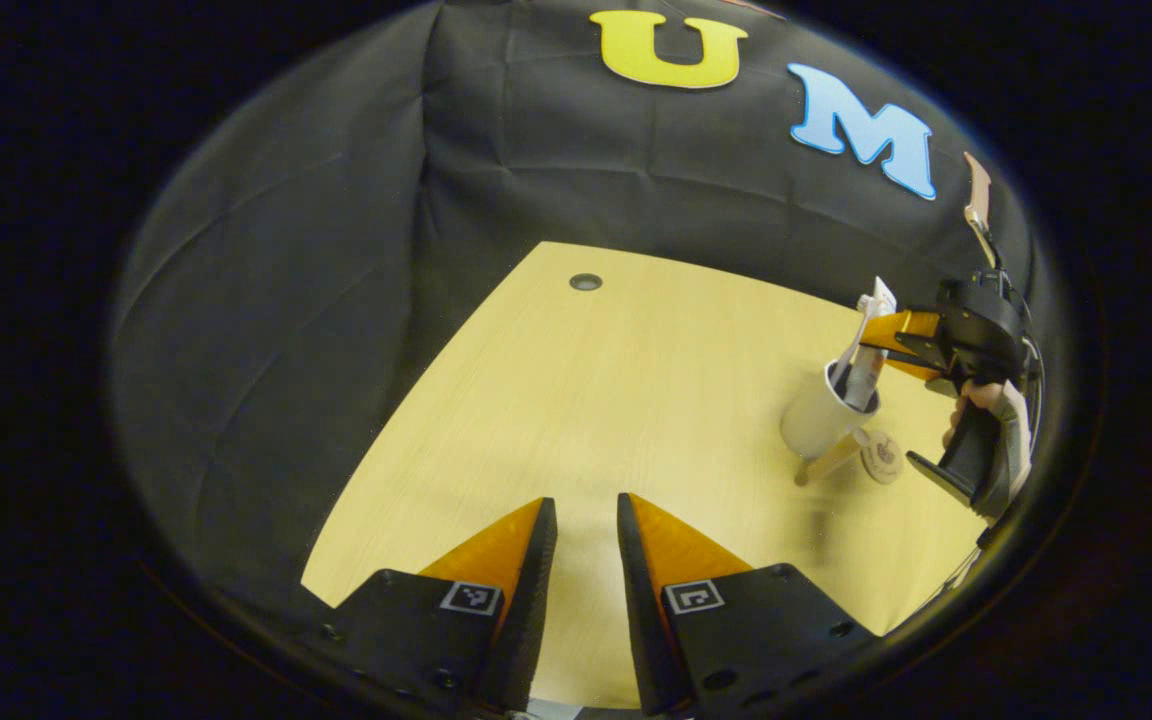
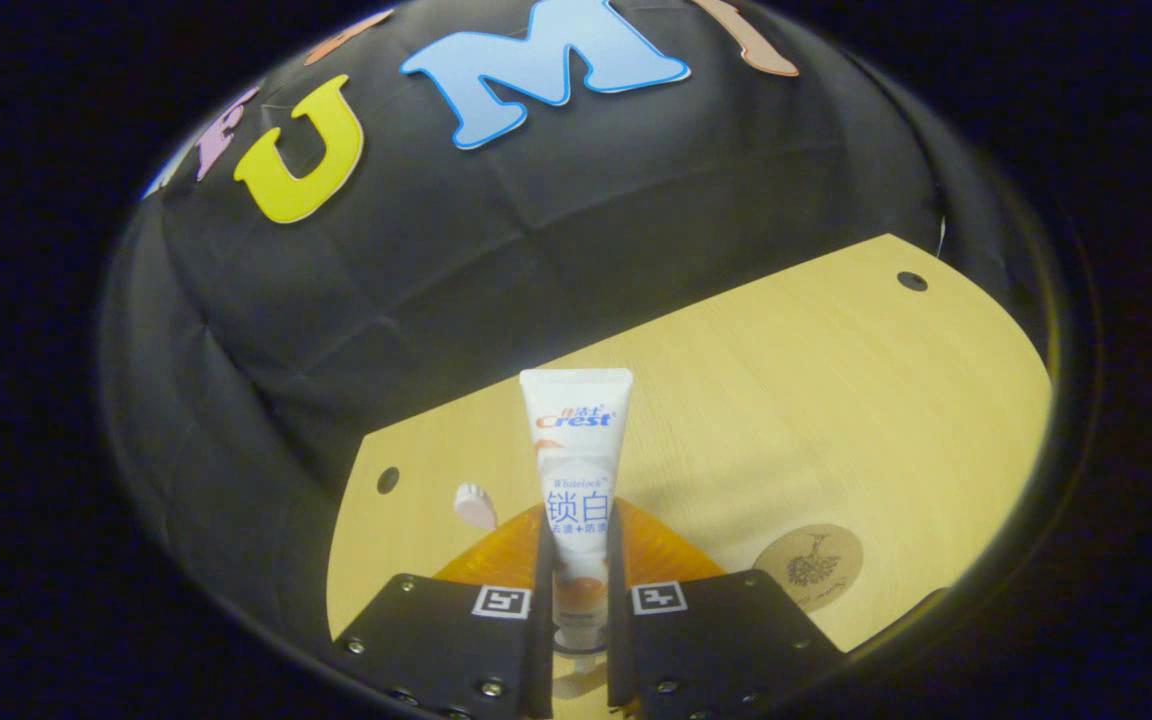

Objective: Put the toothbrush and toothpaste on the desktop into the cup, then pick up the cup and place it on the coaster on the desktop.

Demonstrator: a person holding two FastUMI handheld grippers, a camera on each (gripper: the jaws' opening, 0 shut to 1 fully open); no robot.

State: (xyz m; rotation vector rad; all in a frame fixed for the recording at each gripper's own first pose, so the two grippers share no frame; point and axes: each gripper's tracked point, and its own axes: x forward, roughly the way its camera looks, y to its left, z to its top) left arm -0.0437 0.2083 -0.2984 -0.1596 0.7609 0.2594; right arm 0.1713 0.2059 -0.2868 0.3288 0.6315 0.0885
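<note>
Right tool around glossy flat-crimped toothpaste, above wood-grain desktop.

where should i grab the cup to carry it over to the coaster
Grip the cup by its bare wall below the rim, coming level from the open desktop side. It stands upright, and the toothpaste sticking out blocks the mouth.

right gripper fingers clamp an upright toothpaste tube above the desk; round coaster lies to the right, toothbrush head to the left.
</note>
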